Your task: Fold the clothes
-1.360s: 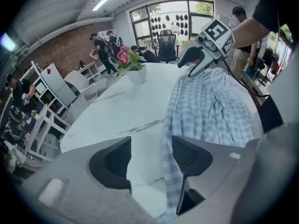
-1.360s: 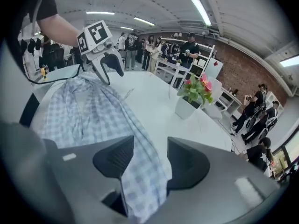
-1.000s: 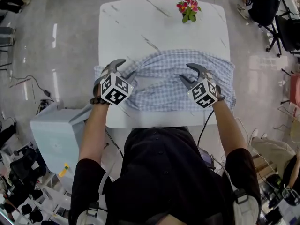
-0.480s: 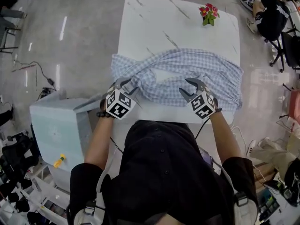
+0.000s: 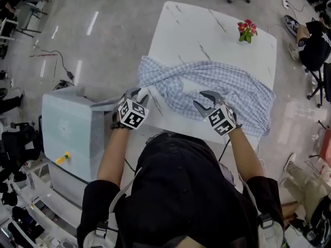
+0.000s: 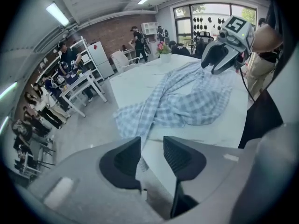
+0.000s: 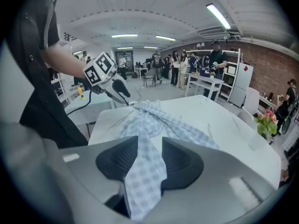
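Head view, both arms stretched forward and down to a white table (image 5: pixel 207 30) at its near edge, checked shirt (image 5: pixel 222 84) sprawled across it, left gripper view, left gripper (image 6: pixel 152 141) jaws just closing, narrowly apart, shirt corner between, right gripper view, right gripper (image 7: pixel 149 146) jaws just closing, pinching a shirt fold.

The checked garment (image 5: pixel 217 84) is thin woven cloth, matt and soft, lying in rumpled folds on a table (image 5: pixel 207 30) whose white, grey-veined top looks like smooth stone with a faint sheen. At nine o'clock from the table, the grey floor (image 5: pixel 103 40) is polished and glossy, mirroring the lights.
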A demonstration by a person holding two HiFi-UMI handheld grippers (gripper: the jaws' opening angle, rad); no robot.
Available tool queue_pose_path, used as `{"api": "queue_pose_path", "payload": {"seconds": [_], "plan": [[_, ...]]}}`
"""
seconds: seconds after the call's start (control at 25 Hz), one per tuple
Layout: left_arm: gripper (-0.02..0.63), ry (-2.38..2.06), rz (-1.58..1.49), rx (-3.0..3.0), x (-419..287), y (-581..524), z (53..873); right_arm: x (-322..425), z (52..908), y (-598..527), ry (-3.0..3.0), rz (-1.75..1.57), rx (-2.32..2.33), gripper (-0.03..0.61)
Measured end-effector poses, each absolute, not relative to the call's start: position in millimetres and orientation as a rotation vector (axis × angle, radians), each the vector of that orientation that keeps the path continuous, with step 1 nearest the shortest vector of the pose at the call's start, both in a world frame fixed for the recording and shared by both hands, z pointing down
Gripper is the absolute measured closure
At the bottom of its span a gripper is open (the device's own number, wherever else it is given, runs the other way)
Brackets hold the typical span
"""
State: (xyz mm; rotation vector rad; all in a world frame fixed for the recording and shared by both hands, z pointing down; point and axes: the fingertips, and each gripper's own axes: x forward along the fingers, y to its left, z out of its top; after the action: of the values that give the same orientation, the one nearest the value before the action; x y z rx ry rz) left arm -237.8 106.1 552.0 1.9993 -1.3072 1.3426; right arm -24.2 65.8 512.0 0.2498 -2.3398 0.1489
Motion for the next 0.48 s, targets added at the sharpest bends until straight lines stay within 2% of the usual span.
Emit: {"api": "queue_pose_path", "payload": {"seconds": [0.12, 0.2, 0.48], "plan": [[0.453, -1.291, 1.422, 1.994, -255.5, 111.9, 556.4, -46.2, 504.7, 76.8, -2.365, 0.141, 0.215, 0.414], [0.476, -1.261, 1.446, 2.013, -266.2, 112.3, 560.8, -63.4, 501.2, 82.7, -2.372, 0.137, 0.208, 0.416], [0.477, -1.003, 1.414, 2.198, -283.7, 100.1, 590.3, -141.0, 517.5, 83.3, -2.329, 0.181, 0.297, 0.419]]}}
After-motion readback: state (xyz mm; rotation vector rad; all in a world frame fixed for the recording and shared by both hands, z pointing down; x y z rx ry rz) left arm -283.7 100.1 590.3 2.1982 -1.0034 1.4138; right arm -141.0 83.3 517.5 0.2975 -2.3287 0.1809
